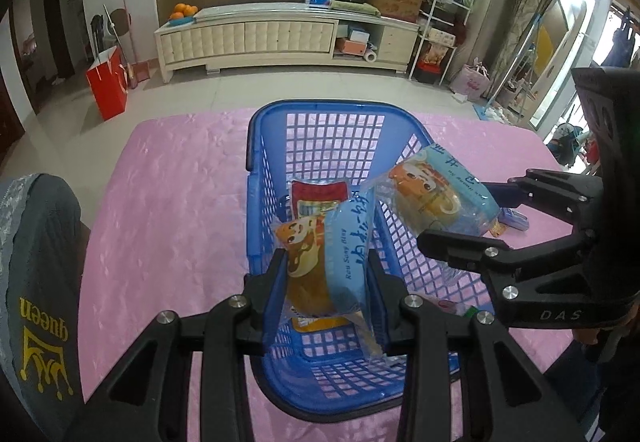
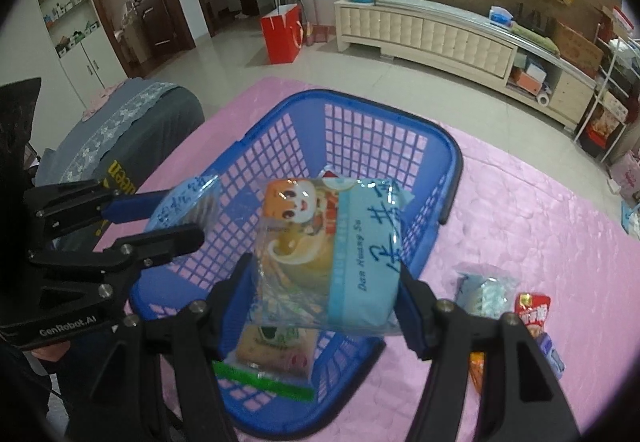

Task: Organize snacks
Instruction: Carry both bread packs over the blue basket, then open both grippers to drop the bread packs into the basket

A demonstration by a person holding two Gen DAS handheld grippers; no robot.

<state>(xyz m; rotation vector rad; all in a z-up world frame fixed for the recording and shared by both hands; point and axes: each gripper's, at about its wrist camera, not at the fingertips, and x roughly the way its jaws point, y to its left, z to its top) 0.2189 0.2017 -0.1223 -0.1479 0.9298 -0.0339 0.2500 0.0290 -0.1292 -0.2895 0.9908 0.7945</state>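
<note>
A blue plastic basket (image 1: 340, 114) (image 2: 400, 122) sits on the pink tablecloth. My left gripper (image 1: 326, 262) is shut on a clear-and-blue bread packet (image 1: 324, 266) and holds it over the basket; it also shows in the right wrist view (image 2: 188, 202). My right gripper (image 2: 324, 282) is shut on a like bread packet (image 2: 340, 246), also above the basket; it shows in the left wrist view (image 1: 436, 198). A red-topped snack packet (image 1: 318, 196) lies in the basket. A green-striped packet (image 2: 272, 358) lies in it too.
Several loose snacks lie on the cloth right of the basket: a pale blue packet (image 2: 484, 290), a red packet (image 2: 534, 312) and a small purple one (image 1: 514, 220). A grey-covered chair (image 1: 36, 282) stands at the left. The table edge runs behind the basket.
</note>
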